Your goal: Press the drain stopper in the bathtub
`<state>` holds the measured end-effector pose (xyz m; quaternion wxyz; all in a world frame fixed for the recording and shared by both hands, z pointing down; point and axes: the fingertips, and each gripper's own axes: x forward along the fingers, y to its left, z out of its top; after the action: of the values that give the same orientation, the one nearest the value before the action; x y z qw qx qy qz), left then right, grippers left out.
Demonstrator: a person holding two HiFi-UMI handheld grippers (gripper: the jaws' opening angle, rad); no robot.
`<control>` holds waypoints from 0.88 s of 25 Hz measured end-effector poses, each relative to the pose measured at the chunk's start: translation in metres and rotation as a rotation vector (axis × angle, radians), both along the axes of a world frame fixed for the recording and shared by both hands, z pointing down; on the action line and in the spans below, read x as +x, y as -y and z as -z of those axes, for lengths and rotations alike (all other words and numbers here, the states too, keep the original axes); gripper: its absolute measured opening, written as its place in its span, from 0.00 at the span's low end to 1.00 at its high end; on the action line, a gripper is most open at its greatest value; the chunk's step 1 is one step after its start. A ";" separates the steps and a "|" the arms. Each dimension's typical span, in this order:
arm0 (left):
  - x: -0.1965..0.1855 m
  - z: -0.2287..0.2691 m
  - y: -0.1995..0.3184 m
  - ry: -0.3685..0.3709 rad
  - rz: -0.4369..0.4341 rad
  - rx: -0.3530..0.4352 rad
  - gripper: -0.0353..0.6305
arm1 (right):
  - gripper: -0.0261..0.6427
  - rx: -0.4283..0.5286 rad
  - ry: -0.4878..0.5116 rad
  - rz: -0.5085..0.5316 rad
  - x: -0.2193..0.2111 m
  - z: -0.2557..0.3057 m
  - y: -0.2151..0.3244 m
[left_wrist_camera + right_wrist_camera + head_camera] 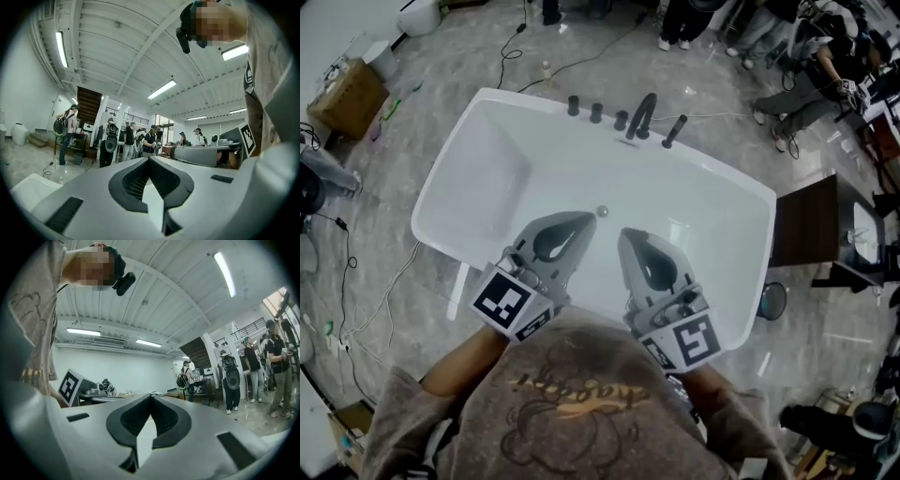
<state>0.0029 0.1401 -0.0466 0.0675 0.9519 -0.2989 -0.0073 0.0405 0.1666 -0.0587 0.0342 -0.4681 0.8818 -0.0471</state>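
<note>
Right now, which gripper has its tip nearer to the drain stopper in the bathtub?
The left gripper: in the head view its closed tip lies just beside the drain stopper, while the right gripper sits farther back.

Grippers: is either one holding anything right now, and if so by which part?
Nothing is held. The left gripper and right gripper both have jaws shut tip to tip on nothing; the drain stopper lies untouched in the bathtub.

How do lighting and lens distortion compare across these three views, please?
Head view: even, soft light; the white bathtub is bright, its rim bowed by the wide lens. Left gripper view: heavy fisheye with dark corners, ceiling strip lights glaring, the left gripper close and slightly soft. Right gripper view: same fisheye and dark corners, the right gripper soft.
</note>
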 end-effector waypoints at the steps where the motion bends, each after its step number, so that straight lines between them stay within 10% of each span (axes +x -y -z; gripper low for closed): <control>1: -0.001 0.003 -0.003 -0.003 -0.007 0.008 0.06 | 0.04 0.008 0.006 0.007 0.001 0.002 -0.004; 22: -0.011 -0.005 -0.006 -0.013 -0.058 -0.019 0.06 | 0.04 0.012 0.004 0.166 -0.003 0.007 -0.011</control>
<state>-0.0081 0.1466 -0.0415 0.0785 0.9594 -0.2708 -0.0086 0.0379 0.1775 -0.0660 0.0347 -0.3931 0.9177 -0.0454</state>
